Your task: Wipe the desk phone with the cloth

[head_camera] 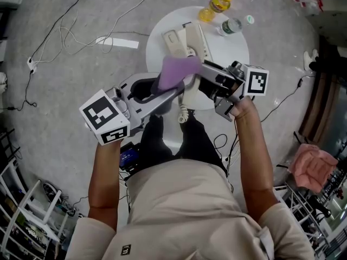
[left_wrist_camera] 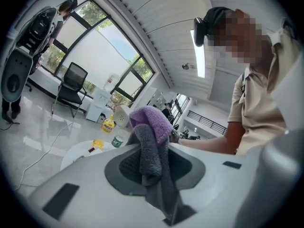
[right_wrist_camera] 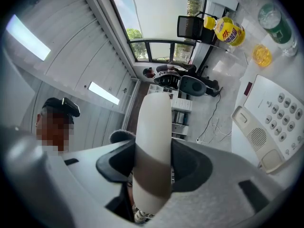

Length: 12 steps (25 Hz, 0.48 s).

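Note:
A purple cloth (head_camera: 178, 72) is bunched in my left gripper (head_camera: 171, 89), which is shut on it above the near edge of the round white table (head_camera: 234, 49). In the left gripper view the cloth (left_wrist_camera: 151, 132) sticks up between the jaws and hangs down behind them. My right gripper (head_camera: 199, 80) is shut on the phone's white handset (head_camera: 186, 94), lifted off its base, with the coiled cord (head_camera: 183, 114) dangling below. The handset (right_wrist_camera: 152, 146) fills the gap between the right jaws. The cloth touches the handset. The phone base (head_camera: 187, 41) lies on the table, its keypad (right_wrist_camera: 280, 113) visible.
A yellow bottle (head_camera: 217, 4) and a water bottle (head_camera: 232, 26) stand at the table's far edge. Cables (head_camera: 65, 34) and a white strip (head_camera: 116, 41) lie on the floor at left. A pink cloth (head_camera: 312, 167) hangs on a rack at right.

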Tool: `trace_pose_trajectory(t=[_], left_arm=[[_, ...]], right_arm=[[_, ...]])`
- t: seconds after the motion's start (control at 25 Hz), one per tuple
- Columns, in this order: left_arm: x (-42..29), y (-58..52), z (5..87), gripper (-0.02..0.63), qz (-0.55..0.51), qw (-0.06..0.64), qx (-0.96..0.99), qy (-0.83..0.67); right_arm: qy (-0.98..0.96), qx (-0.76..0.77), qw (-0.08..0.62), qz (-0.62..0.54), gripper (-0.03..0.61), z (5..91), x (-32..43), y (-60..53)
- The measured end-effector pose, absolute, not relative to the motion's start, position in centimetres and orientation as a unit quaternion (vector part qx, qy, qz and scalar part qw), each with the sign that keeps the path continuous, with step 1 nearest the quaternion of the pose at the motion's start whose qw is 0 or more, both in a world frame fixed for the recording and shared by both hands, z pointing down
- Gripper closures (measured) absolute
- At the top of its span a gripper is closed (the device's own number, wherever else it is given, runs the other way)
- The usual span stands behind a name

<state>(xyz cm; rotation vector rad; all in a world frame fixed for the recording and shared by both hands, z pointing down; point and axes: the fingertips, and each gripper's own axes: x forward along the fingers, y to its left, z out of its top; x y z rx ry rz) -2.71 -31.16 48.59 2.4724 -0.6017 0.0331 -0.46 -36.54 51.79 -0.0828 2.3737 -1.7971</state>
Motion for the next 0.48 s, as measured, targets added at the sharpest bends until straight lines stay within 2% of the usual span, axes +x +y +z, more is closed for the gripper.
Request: trace_pose_trajectory(t=[0.48], left_arm=[[-6.6,-30.1,45.1,0.518,0.020,0.255,0.922,-0.291]], right_arm=[[0.827,-0.090,-0.011,-0.555,0.376,52.4,0.1,-36.8]])
